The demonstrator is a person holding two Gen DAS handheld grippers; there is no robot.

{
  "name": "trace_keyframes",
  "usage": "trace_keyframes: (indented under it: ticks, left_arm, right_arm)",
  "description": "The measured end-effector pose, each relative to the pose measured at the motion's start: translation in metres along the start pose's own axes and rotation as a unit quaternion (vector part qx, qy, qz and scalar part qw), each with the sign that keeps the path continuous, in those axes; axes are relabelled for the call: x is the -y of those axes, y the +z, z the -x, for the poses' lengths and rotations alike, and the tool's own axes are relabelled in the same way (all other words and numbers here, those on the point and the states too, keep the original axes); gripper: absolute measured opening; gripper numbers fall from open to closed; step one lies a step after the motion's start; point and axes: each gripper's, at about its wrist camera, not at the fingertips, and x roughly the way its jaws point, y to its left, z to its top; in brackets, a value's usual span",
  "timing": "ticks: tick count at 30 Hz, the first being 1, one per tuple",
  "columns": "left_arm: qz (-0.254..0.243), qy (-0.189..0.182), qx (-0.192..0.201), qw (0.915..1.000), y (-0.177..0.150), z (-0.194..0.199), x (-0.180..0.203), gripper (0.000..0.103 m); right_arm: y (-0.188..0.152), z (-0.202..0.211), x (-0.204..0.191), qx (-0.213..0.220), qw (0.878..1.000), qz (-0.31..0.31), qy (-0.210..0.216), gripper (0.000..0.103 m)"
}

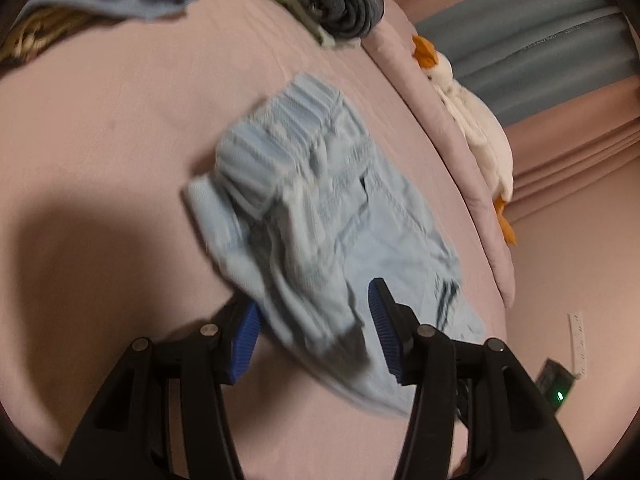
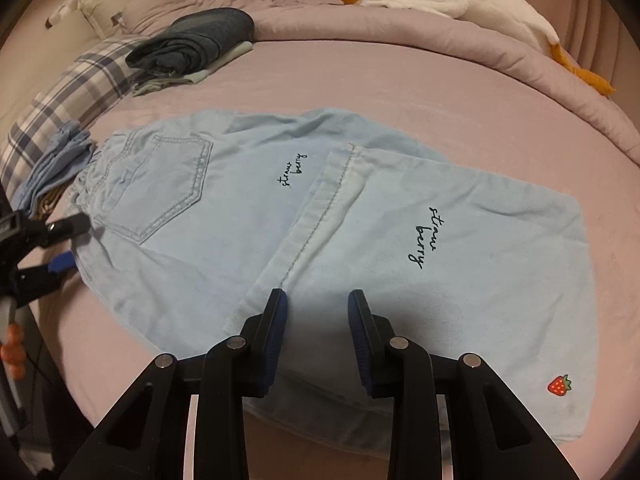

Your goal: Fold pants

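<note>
One pair of light-blue pants [image 2: 280, 216] lies on the bed [image 2: 460, 120]; two grippers: left gripper [image 1: 316, 328] jaws apart around the waistband; right gripper [image 2: 316, 332] jaws apart above one leg

The light blue pants [image 1: 320, 216] are smeared by motion blur in the left wrist view, their stitching unreadable. In the right wrist view, the right gripper [image 2: 318, 300] hides their near hem, and the left gripper [image 2: 64, 240] is cut off by the left edge.

Dim warm light; left view motion-blurred, right sharp; fisheye edges dark, bent.
</note>
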Motion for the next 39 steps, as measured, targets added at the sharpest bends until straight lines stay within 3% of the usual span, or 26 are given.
trace_keyframes:
  ticks: [3, 6, 9, 14, 23, 31, 35, 39]
  left_arm:
    - [0.010, 0.001, 0.021, 0.9997, 0.013, -0.009, -0.001, 0.052]
    - [0.004, -0.003, 0.016, 0.9999, 0.020, -0.013, 0.000, 0.050]
    - [-0.025, 0.015, 0.008, 0.9995, 0.020, -0.014, 0.003, 0.035]
    - [-0.040, 0.011, -0.003, 0.9991, 0.022, -0.013, -0.002, 0.030]
    - [-0.097, 0.013, 0.006, 0.9952, 0.016, -0.005, 0.002, 0.027]
    - [-0.131, 0.020, 0.011, 0.9911, 0.014, -0.007, 0.007, 0.027]
    - [-0.140, 0.025, 0.012, 0.9898, 0.014, -0.008, 0.009, 0.027]
    - [-0.149, 0.028, 0.013, 0.9883, 0.013, -0.008, 0.012, 0.027]
  right_arm:
    - [0.000, -0.001, -0.001, 0.001, 1.000, 0.001, -0.001, 0.032]
    - [0.000, -0.002, -0.002, 0.000, 1.000, 0.004, -0.005, 0.032]
    - [0.003, 0.000, -0.003, -0.003, 1.000, 0.001, -0.007, 0.032]
    - [0.017, 0.020, -0.011, 0.050, 0.999, -0.004, 0.001, 0.032]
    - [0.053, -0.020, -0.036, 0.019, 1.000, 0.010, 0.013, 0.032]
    - [0.078, -0.059, -0.036, -0.019, 1.000, -0.009, -0.013, 0.032]
    - [0.082, -0.062, -0.043, -0.026, 0.999, 0.013, -0.028, 0.032]
    - [0.079, -0.049, -0.042, -0.033, 0.999, 0.009, -0.013, 0.032]
